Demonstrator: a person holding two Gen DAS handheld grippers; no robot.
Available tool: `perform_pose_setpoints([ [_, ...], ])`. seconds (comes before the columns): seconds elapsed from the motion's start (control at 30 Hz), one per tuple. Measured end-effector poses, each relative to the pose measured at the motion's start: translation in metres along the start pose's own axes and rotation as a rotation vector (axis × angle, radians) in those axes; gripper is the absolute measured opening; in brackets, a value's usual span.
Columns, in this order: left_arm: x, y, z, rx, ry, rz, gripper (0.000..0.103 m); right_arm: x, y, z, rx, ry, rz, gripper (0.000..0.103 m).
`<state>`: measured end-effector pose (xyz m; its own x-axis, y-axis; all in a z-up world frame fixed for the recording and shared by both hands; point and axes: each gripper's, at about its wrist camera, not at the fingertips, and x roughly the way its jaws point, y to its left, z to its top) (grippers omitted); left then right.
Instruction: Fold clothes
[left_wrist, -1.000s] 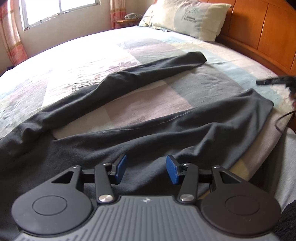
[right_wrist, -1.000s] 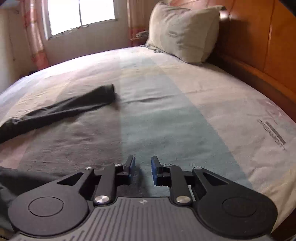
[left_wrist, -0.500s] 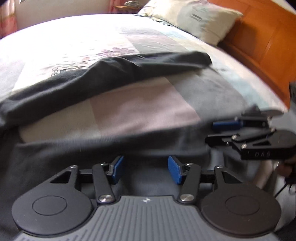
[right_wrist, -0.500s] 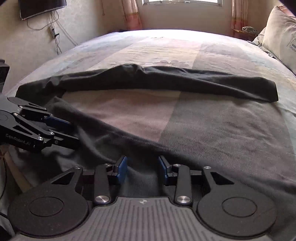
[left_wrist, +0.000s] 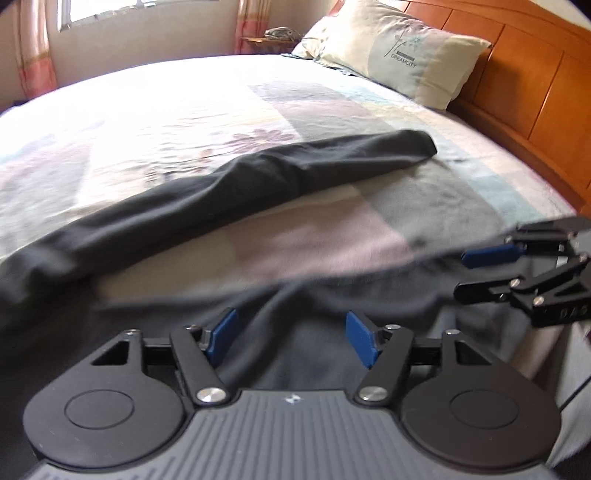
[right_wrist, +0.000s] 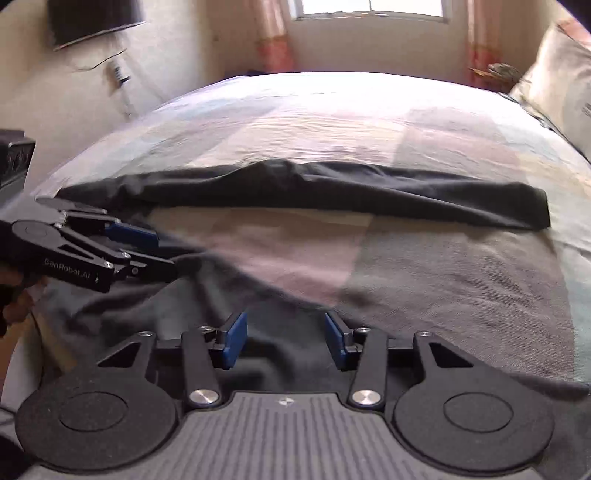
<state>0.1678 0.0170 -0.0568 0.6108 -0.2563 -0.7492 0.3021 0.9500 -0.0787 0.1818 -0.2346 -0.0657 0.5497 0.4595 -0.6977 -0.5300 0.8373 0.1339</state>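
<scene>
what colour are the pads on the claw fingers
Blue, on black fingers; the pads show best in the left wrist view.

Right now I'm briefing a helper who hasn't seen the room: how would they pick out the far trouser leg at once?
Start from the wooden headboard and its cream pillow, then look down the patchwork bedspread. The far trouser leg is the long dark strip lying diagonally across it, its cuff towards the pillow. Unlike the near leg under the grippers, it lies alone and untouched.

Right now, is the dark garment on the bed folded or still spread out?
Spread out. The dark garment lies across the bed with two long parts apart, bedspread showing between them. Its near part is rumpled.
</scene>
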Motion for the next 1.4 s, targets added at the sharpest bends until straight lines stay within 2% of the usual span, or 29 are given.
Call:
perform_pose_setpoints([
  [0.07,-0.009,0.004,-0.013,-0.017,0.030,0.030,0.066,0.009,0.013,-0.002,-0.036,0.029,0.015,0.051],
  [0.13,-0.014,0.008,-0.024,-0.053,0.050,0.055,0.066,0.030,0.020,-0.004,-0.042,0.062,-0.005,0.051],
  [0.27,-0.004,0.016,-0.034,-0.101,0.079,0.055,0.066,0.053,0.013,0.003,-0.007,0.024,-0.064,0.058],
  [0.33,0.008,0.020,-0.032,-0.108,0.059,0.055,0.077,0.056,0.006,0.010,0.043,0.025,-0.072,0.058],
  [0.4,0.017,0.021,-0.024,-0.134,0.039,0.065,0.079,0.054,0.003,0.014,0.084,0.030,-0.079,0.058],
  [0.47,0.018,0.020,-0.015,-0.150,0.046,0.036,0.079,0.043,0.009,0.013,0.081,0.025,-0.074,0.058],
  [0.57,0.000,0.025,-0.015,-0.146,0.012,-0.039,0.080,0.022,0.020,0.007,0.071,-0.005,-0.043,0.063],
  [0.73,-0.047,0.065,-0.027,-0.132,0.001,0.070,0.080,0.010,0.025,-0.001,0.104,-0.011,-0.022,0.065],
  [0.87,-0.073,0.116,-0.047,-0.209,0.044,0.195,0.080,0.015,0.027,-0.005,0.141,0.008,-0.010,0.065],
  [1.0,-0.081,0.160,-0.084,-0.393,0.094,0.184,0.080,0.018,0.031,-0.008,0.155,0.021,-0.006,0.065],
  [1.1,-0.082,0.175,-0.112,-0.447,0.109,0.212,0.080,0.017,0.033,-0.010,0.152,0.024,-0.014,0.066],
  [1.17,-0.094,0.179,-0.121,-0.457,0.103,0.220,0.081,0.015,0.032,-0.011,0.158,0.027,-0.028,0.067],
  [1.23,-0.101,0.180,-0.121,-0.468,0.130,0.283,0.081,0.012,0.030,-0.013,0.168,0.029,-0.041,0.068],
  [1.3,-0.105,0.179,-0.115,-0.439,0.145,0.344,0.081,0.011,0.028,-0.013,0.180,0.024,-0.040,0.068],
  [1.4,-0.103,0.176,-0.103,-0.382,0.096,0.320,0.081,0.011,0.032,-0.012,0.177,0.021,-0.029,0.068],
])
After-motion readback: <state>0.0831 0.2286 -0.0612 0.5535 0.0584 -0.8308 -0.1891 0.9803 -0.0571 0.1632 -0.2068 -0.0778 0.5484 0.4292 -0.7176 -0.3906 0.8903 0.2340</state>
